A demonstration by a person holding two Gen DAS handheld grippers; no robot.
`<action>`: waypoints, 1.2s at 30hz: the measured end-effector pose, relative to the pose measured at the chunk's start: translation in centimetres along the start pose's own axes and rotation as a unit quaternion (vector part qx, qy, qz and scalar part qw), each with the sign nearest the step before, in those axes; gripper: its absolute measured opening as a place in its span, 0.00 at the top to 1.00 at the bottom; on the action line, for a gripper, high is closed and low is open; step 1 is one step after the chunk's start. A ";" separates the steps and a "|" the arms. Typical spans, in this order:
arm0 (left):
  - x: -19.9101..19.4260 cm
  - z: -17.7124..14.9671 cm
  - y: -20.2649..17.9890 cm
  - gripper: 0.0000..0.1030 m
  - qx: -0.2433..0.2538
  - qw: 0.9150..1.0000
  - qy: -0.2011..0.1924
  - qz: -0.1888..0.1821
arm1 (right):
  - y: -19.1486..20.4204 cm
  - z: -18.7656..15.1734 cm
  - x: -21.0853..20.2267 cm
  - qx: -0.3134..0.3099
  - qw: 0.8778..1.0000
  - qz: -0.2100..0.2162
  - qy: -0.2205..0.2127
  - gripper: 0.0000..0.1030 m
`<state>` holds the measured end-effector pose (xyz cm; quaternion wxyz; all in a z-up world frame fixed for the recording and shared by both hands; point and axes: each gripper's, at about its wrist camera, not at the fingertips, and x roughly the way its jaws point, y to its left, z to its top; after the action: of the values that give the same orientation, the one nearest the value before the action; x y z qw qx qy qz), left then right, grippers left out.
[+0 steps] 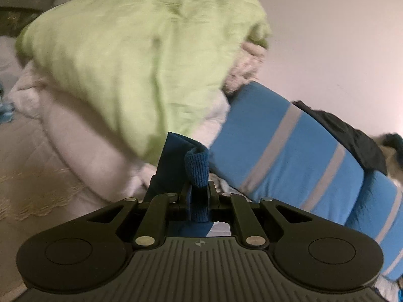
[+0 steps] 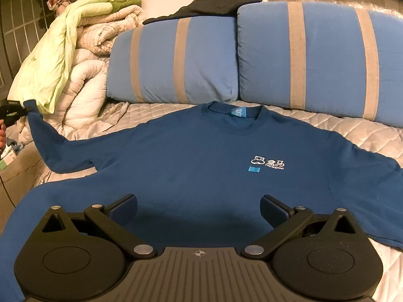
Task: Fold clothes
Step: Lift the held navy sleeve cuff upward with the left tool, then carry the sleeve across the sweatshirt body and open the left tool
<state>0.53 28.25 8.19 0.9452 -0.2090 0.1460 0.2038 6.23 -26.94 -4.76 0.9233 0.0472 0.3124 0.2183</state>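
Note:
A dark blue sweatshirt (image 2: 201,156) lies face up on the quilted bed, collar toward the pillows, a white logo on its chest. In the left wrist view my left gripper (image 1: 197,191) is shut on the ribbed cuff (image 1: 197,168) of one sleeve. Seen from the right wrist, that sleeve (image 2: 50,141) is lifted off the bed at the far left, where the left gripper (image 2: 19,112) holds its end. My right gripper (image 2: 199,209) hovers open just above the sweatshirt's lower front, its pads spread wide with only flat cloth beneath.
Two blue pillows (image 2: 302,58) with grey stripes lean against the wall behind the sweatshirt, a black garment (image 2: 214,5) on top. A heap of white quilts (image 2: 88,80) and a pale green sheet (image 1: 126,50) rises at the left, close to the lifted sleeve. A hand (image 2: 2,136) shows at the left edge.

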 end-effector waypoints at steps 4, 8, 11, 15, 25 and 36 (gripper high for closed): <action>0.8 0.0 -2.1 0.89 0.019 1.000 0.007 -0.014 | -0.1 0.0 -0.1 0.001 1.000 -0.001 -0.001 0.00; 1.7 -0.1 -3.9 0.89 0.035 0.999 0.017 -0.023 | -0.2 0.0 -0.1 0.004 1.000 0.000 -0.002 0.00; 2.3 -0.2 -4.9 0.89 0.040 0.998 0.021 -0.031 | -0.2 0.0 -0.1 0.005 1.000 0.000 -0.001 0.00; 2.8 -0.3 -5.9 0.89 0.043 0.998 0.026 -0.039 | -0.2 0.0 -0.1 0.005 1.000 0.001 0.001 0.00; 4.1 -0.9 -7.6 0.89 0.053 0.997 0.040 -0.048 | -0.3 0.1 0.1 0.007 1.000 0.004 0.004 0.00; 5.4 -2.1 -9.1 0.89 0.065 0.995 0.055 -0.055 | -0.4 0.1 0.1 0.010 1.000 0.008 0.005 0.00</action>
<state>8.91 21.48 7.42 0.9570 -0.1656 0.1995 0.1298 6.53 -27.29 -4.79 0.9196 0.0577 0.3187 0.2224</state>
